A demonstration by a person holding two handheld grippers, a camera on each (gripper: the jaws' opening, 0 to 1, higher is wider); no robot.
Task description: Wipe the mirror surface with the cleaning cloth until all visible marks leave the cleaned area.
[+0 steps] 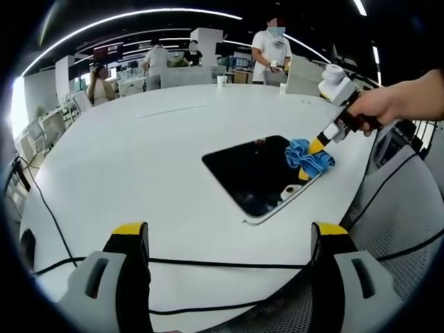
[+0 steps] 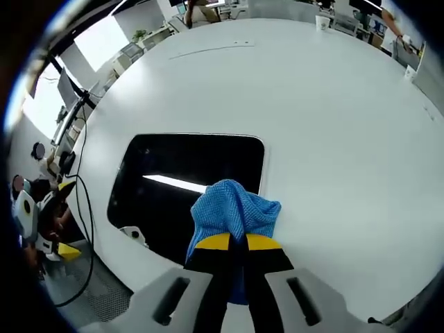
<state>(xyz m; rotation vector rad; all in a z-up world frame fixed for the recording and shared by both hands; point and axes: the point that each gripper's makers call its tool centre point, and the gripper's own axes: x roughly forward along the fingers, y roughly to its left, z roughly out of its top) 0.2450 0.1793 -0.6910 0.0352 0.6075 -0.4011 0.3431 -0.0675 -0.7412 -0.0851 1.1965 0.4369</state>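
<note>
Blue cleaning cloth (image 2: 234, 211) clamped in right gripper (image 2: 238, 244), pressed on mirror (image 2: 173, 163) edge, centre of right gripper view; wiping judged underway, marks hard to tell on dark glass, finish unconfirmed; left gripper (image 1: 229, 239) spread wide, idle, bottom of left gripper view above white table (image 1: 139, 152); paper cup (image 1: 222, 80) upper centre, contents hidden.

Place: we see an open-plan office.
Ceiling: long strip lights (image 1: 139, 15) run overhead.
Background: desks with monitors (image 1: 107, 53), and people standing (image 1: 271, 47) beyond the far edge of the big white table (image 1: 139, 159).
</note>
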